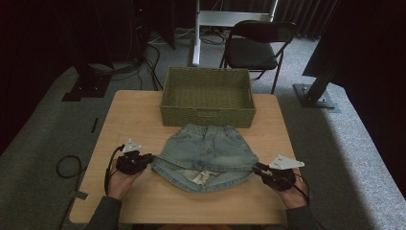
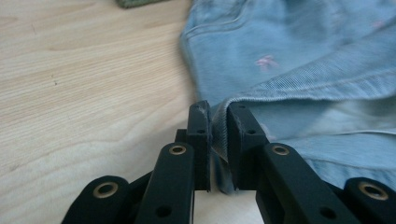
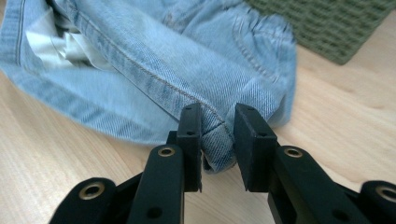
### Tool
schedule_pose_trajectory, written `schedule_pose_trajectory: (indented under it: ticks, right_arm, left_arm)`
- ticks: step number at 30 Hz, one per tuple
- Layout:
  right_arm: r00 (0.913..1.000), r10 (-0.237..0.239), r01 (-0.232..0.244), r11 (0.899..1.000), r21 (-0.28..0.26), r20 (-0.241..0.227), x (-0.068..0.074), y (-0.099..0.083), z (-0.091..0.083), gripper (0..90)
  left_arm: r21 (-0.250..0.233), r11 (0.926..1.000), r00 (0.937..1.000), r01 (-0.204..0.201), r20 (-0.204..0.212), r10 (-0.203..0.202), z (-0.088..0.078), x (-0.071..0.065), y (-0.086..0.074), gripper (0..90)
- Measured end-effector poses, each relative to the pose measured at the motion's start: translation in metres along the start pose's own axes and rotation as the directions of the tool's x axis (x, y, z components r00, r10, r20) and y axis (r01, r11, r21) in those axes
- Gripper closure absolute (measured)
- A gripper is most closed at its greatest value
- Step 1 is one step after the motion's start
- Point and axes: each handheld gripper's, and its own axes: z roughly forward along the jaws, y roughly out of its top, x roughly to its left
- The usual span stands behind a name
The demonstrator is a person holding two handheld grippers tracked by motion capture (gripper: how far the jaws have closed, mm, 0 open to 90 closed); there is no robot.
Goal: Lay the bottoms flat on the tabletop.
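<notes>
denim shorts (image 1: 205, 152) pinched at both hem corners, l & r jaws clamped; high view adds basket (image 1: 207, 115).

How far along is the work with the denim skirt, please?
Done: both grippers have pinched the skirt at its hem corners, left gripper and right gripper. In hand: that top layer is held up. Left: folding, probably; the basket holds nothing.

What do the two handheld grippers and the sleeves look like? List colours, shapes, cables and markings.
The left gripper and right gripper are black, each topped by a pale grey three-cornered plate and trailing a thin black cable. Their jaws are flat, blocky black pads on bars with brass-ringed holes. Both sleeves are dark grey. No lettering is legible.
</notes>
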Motion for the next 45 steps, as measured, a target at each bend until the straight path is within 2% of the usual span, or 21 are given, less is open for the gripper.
schedule_pose_trajectory:
  ticks: [1,2,4,6,8,9,10,11,13,16,17,20,26,31,33,34,35,40,45]
  right_arm:
    - [1.0,-0.001,0.001,1.0,-0.008,0.001,0.0,0.001,-0.004,73.6]
    - [1.0,-0.001,0.001,1.0,-0.008,0.001,0.0,0.001,-0.004,73.6]
    - [1.0,-0.001,0.002,0.999,-0.035,0.006,-0.001,0.004,-0.015,73.6]
    - [0.9999,0.0,0.001,0.999,-0.052,0.015,-0.001,0.006,-0.022,73.5]
    - [0.9999,0.005,-0.005,0.997,-0.071,0.012,-0.003,0.007,-0.028,72.8]
    - [0.9999,0.011,-0.01,0.997,-0.079,0.011,-0.004,0.007,-0.031,72.5]
    - [0.9997,0.015,-0.014,0.997,-0.081,0.018,-0.004,0.006,-0.032,72.3]
    - [0.9996,0.016,-0.015,0.996,-0.083,0.023,-0.005,0.006,-0.033,72.1]
    - [0.9987,0.035,-0.031,0.995,-0.097,0.037,-0.009,0.004,-0.036,71.1]
    - [0.9978,0.046,-0.041,0.994,-0.105,0.047,-0.011,0.003,-0.037,69.7]
    - [0.9961,0.068,-0.062,0.992,-0.112,0.055,-0.016,0.0,-0.039,67.9]
    - [0.996,0.068,-0.063,0.994,-0.092,0.059,-0.016,-0.002,-0.035,66.5]
    - [0.996,0.062,-0.059,0.997,-0.046,0.065,-0.017,-0.005,-0.02,64.4]
    - [0.9966,0.063,-0.061,0.997,-0.039,0.053,-0.017,-0.006,-0.008,64.0]
    - [0.997,0.06,-0.058,0.998,-0.038,0.048,-0.017,-0.005,-0.002,63.6]
    - [0.9971,0.059,-0.057,0.998,-0.035,0.049,-0.017,-0.004,0.001,63.5]
    - [0.9972,0.054,-0.052,0.998,-0.032,0.052,-0.017,-0.004,0.004,63.5]
    - [0.9978,0.048,-0.047,0.998,-0.028,0.045,-0.017,0.001,0.022,63.1]
    - [0.9979,0.036,-0.035,0.999,-0.022,0.055,-0.017,0.006,0.04,61.7]
  left_arm:
    - [-0.02,0.9998,0.9998,-0.007,0.018,0.007,-0.011,-0.003,-0.002,79.7]
    - [-0.02,0.9998,0.9998,-0.007,0.018,0.007,-0.011,-0.003,-0.002,79.4]
    - [-0.031,0.9993,0.9993,-0.021,0.03,0.021,-0.019,-0.007,-0.004,78.5]
    - [-0.047,0.9985,0.9973,-0.028,0.066,0.031,-0.03,-0.012,-0.007,76.6]
    - [-0.055,0.9979,0.9963,-0.033,0.078,0.038,-0.034,-0.012,-0.008,73.3]
    - [-0.076,0.9965,0.994,-0.034,0.101,0.042,-0.041,-0.011,-0.009,70.5]
    - [-0.076,0.9965,0.994,-0.034,0.101,0.042,-0.041,-0.011,-0.009,67.9]
    - [-0.105,0.9943,0.9922,-0.021,0.12,0.034,-0.05,-0.008,-0.011,65.4]
    - [-0.118,0.9929,0.9918,-0.011,0.126,0.026,-0.053,-0.005,-0.011,63.6]
    - [-0.12,0.9927,0.9945,-0.004,0.104,0.017,-0.058,-0.002,-0.012,63.5]
    - [-0.102,0.9948,0.9956,0.001,0.093,0.008,-0.054,0.002,-0.014,62.9]
    - [-0.082,0.9966,0.9961,0.0,0.088,0.007,-0.044,0.001,-0.013,62.5]
    - [-0.043,0.9986,0.9947,-0.032,0.096,0.036,-0.024,-0.008,-0.011,60.5]
    - [-0.036,0.9989,0.9935,-0.03,0.109,0.034,-0.012,-0.009,-0.009,59.6]
    - [-0.034,0.9987,0.9934,-0.038,0.107,0.042,-0.002,-0.009,-0.008,58.6]
    - [-0.034,0.9987,0.9934,-0.038,0.107,0.042,-0.002,-0.009,-0.008,58.0]
    - [-0.034,0.9985,0.993,-0.043,0.109,0.046,0.006,-0.008,-0.008,57.4]
    - [-0.013,0.9984,0.9953,-0.055,0.08,0.056,0.026,-0.008,-0.003,56.0]
    - [-0.025,0.9977,0.9962,-0.063,0.059,0.064,0.04,-0.007,0.003,54.9]
